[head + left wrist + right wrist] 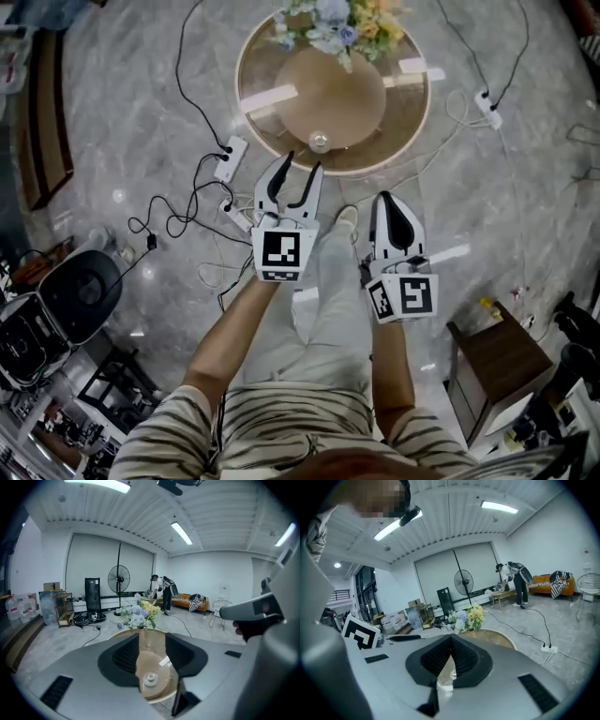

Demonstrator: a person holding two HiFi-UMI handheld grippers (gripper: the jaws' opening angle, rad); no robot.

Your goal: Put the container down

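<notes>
The container (320, 142) is a small clear round pot with a lid. It stands on the round glass-rimmed table (412, 141), near the front edge. My left gripper (305, 161) hovers just short of it with jaws apart and nothing pressed between them. In the left gripper view, the container (150, 679) shows low in the gap of the left gripper (152, 651), apart from both pads. My right gripper (386, 199) hangs to the right over the floor, short of the table. The right gripper (451, 637) has its jaws meeting at the tip, holding nothing.
A bunch of flowers (337, 23) stands at the table's far side. Power strips (230, 157) (487, 105) and cables lie on the marble floor around the table. A brown side table (497, 361) stands at the right and black equipment (84, 291) at the left. A person (164, 590) bends over far back.
</notes>
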